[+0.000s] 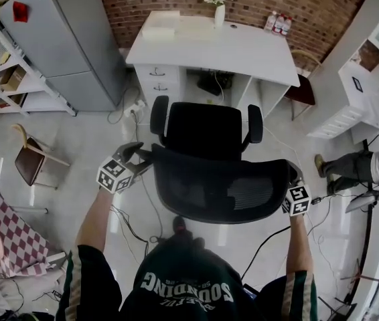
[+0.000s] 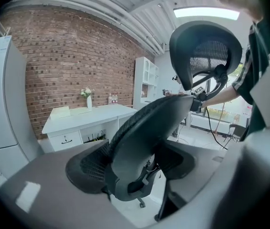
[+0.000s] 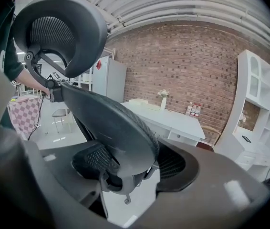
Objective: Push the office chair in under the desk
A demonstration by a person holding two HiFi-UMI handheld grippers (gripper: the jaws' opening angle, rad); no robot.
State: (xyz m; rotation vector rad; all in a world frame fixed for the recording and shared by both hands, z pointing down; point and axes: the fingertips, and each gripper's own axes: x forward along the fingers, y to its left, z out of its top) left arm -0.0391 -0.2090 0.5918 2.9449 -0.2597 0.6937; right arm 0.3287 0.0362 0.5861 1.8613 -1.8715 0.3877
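Left tool [image 1: 134,158] and right tool [image 1: 291,178] each look clamped, jaws wide, on opposite side rims of the backrest [image 1: 223,189]. The office chair [image 1: 203,131] sits dead ahead of both tools with its seat facing the worktop [image 1: 243,45]. It's not under yet, with a strip of floor showing between the two. Push axis is straight ahead into the knee gap [image 1: 224,97], between the drawer unit [image 1: 157,82] and the right side panel [image 1: 244,99]. Neither arm is nearer, so I'd push evenly or the chair yaws. Watch the armrests [image 1: 159,116] against the drawer unit and worktop edge. Dark clutter [image 1: 215,82] sits inside the gap, and cables [image 1: 128,225] trail on the floor behind the chair.
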